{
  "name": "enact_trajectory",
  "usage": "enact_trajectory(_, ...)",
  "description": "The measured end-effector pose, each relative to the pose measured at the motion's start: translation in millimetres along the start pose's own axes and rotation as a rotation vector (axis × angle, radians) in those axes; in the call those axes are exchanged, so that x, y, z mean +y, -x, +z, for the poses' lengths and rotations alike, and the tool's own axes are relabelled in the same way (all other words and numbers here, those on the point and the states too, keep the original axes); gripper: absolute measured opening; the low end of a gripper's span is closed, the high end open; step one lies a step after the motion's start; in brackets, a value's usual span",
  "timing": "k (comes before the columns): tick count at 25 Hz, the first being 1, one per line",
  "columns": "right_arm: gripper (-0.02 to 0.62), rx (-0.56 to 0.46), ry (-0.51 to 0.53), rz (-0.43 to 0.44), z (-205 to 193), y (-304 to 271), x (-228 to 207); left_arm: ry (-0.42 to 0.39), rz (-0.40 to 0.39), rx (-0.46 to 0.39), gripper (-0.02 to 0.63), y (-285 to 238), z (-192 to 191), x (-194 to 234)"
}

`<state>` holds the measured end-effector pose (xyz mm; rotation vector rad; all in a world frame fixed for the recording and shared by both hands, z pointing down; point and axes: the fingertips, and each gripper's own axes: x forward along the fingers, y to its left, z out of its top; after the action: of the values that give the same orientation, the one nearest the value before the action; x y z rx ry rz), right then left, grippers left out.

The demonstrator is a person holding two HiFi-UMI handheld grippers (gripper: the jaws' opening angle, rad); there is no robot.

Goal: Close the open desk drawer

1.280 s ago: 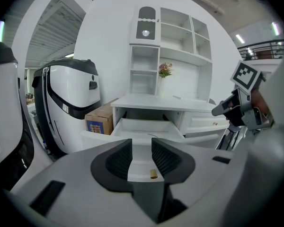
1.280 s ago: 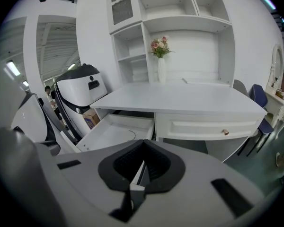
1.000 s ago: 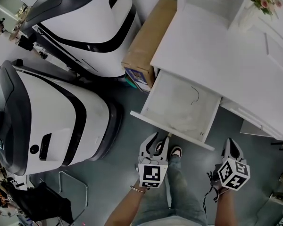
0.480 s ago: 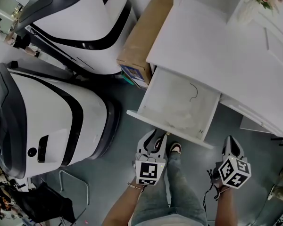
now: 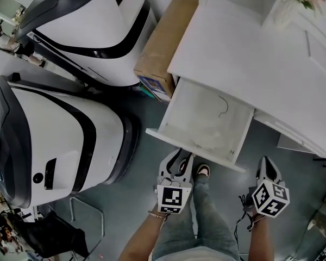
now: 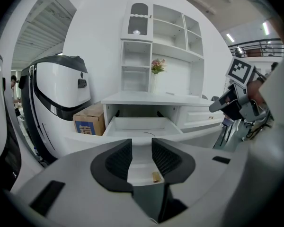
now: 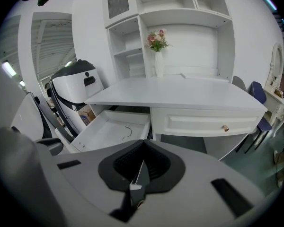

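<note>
Since the drawer (image 5: 206, 121) stands pulled well out from under the left end of the white desk (image 5: 250, 53), at the centre of the head view, the task is not yet done — nothing of the closing shows so far. Its front panel faces the person, and the left gripper (image 5: 179, 159) hangs just before that panel at the lower centre of the frame. The right gripper (image 5: 267, 168) sits off to the lower right, apart from the drawer.

The left gripper view shows what the head view cannot: the jaws are spread, with nothing clamped, and a small brass knob (image 6: 155, 176) on the drawer front appears low in the gap between them. Whether the jaws touch the panel I cannot tell. What is left, by my judgement, is the whole push — front panel driven back until flush with the desk.

The right gripper view shows its jaws pressed together on nothing. It also shows a second drawer (image 7: 213, 122), closed, to the right of the open one, which the head view barely reveals. Only the head view shows the cardboard box (image 5: 168, 42) beside the desk at upper centre. A thin dark curl (image 5: 224, 106) lies in the otherwise bare drawer.
</note>
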<state>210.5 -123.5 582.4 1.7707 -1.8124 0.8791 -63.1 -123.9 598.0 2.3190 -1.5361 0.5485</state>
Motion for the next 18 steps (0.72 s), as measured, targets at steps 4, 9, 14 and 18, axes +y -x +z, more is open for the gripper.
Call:
enact_trajectory(4,0.008,0.002,-0.002,-0.004,0.5,-0.5,-0.7,-0.007,-0.001,0.004,0.141,0.2,-0.1,0.1)
enact_trajectory(9,0.008,0.0,-0.007,-0.007,2.4,-0.6,0.8,-0.001,-0.002,0.008,0.141,0.2,0.7,-0.2)
enact_trajectory(14,0.008,-0.005,-0.017,-0.013,3.7,-0.7,2.0,-0.002,-0.006,0.013,0.141,-2.0,1.1,0.7)
enact_trajectory(18,0.008,-0.007,-0.026,-0.021,4.7,1.1,0.2,0.004,-0.006,0.014,0.141,-5.1,3.1,1.5)
